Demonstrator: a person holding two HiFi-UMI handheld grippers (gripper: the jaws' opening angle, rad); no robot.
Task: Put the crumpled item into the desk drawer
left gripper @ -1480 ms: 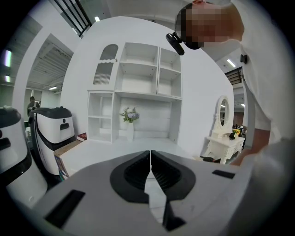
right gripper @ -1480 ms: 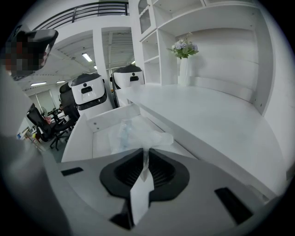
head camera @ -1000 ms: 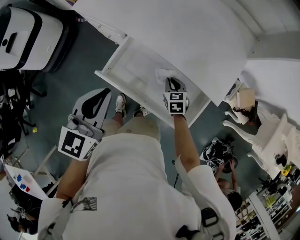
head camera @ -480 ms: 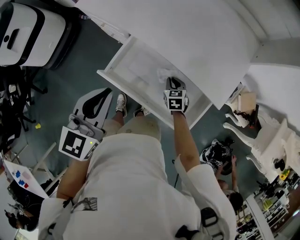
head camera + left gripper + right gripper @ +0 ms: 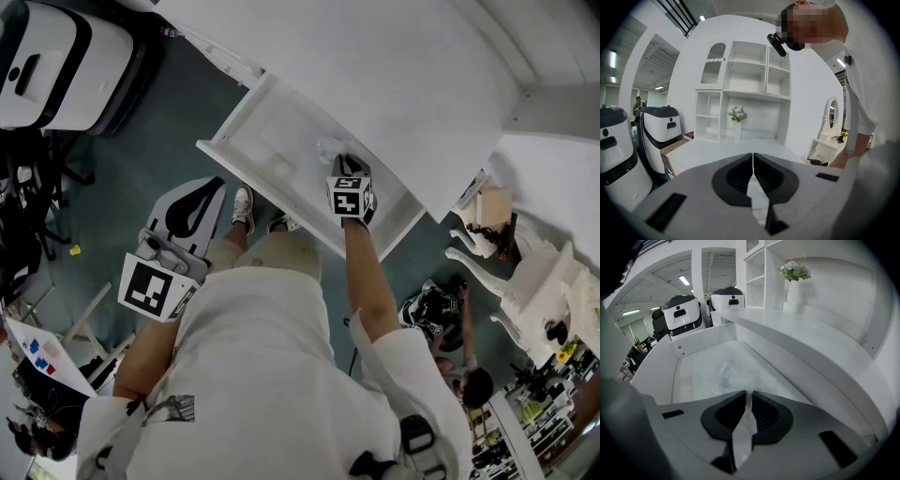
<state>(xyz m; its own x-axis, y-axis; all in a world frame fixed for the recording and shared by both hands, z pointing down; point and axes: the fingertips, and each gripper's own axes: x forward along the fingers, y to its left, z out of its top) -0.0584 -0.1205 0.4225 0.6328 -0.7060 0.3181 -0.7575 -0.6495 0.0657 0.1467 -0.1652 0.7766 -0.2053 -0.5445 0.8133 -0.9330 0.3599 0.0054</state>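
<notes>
The crumpled item [image 5: 327, 147] is a wad of clear plastic film lying partly on the floor of the open white desk drawer [image 5: 221, 156]. My right gripper [image 5: 342, 162] reaches down into the drawer, shut on the film's near end. In the right gripper view a strip of the crumpled item [image 5: 727, 376] is pinched between the black pads of the right gripper [image 5: 749, 393]; the jaws have just been opening slightly with the film still between them. My left gripper [image 5: 214, 184] hangs shut and empty in front of the drawer, and the left gripper [image 5: 753, 154] shows its jaws meeting.
The white desk top [image 5: 811, 343] overhangs the drawer on the right. Two white machines [image 5: 56, 66] stand on the floor to the left. My shoes [image 5: 242, 208] are below the drawer front. A white vanity [image 5: 525, 272] and a crouching person [image 5: 441, 314] are at the right.
My right gripper has dipped a little lower into the drawer with the film. The left gripper has stayed where it was.
</notes>
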